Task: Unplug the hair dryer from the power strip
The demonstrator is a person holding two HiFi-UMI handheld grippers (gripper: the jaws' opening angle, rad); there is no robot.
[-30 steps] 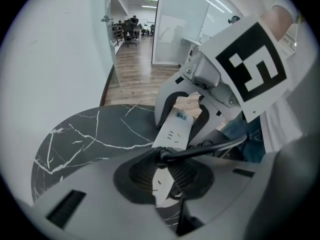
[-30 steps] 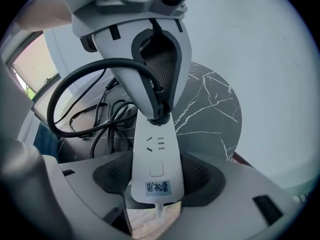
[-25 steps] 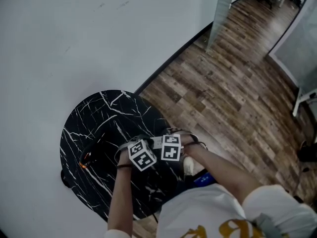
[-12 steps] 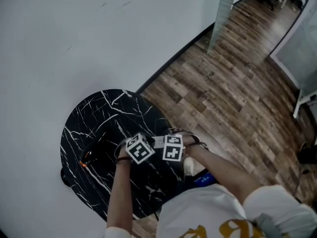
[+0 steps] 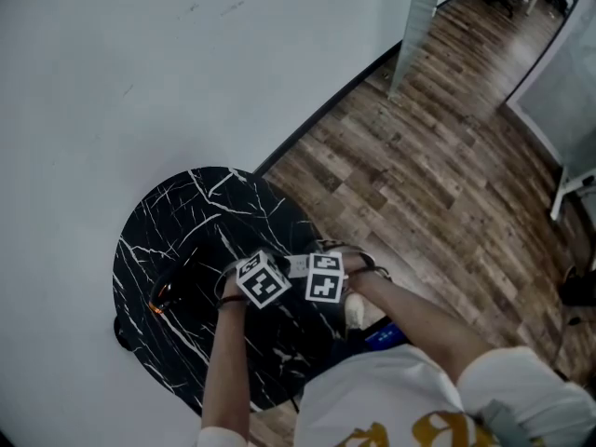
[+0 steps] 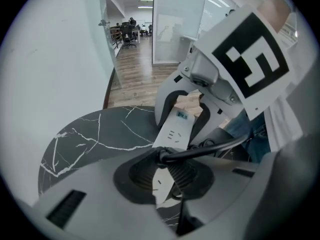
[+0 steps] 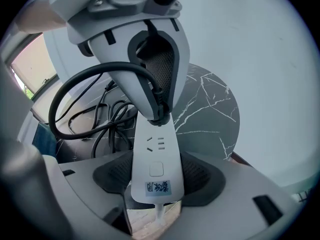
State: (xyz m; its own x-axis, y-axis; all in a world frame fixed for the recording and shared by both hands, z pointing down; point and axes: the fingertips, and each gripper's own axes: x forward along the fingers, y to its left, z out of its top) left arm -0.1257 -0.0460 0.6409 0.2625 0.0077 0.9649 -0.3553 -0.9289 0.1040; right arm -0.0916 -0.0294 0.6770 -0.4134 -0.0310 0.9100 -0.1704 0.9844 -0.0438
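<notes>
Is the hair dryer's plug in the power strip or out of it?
In. The black plug sits flush on the white power strip, no prongs showing; the left claw grips it.

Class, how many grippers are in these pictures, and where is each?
2. The left gripper is shut on the black plug in the power strip. The right gripper is shut on the strip's labelled end. None seems hidden.

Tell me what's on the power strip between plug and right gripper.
Right gripper view: an empty socket on the power strip; its button sits at the jaws.
</notes>
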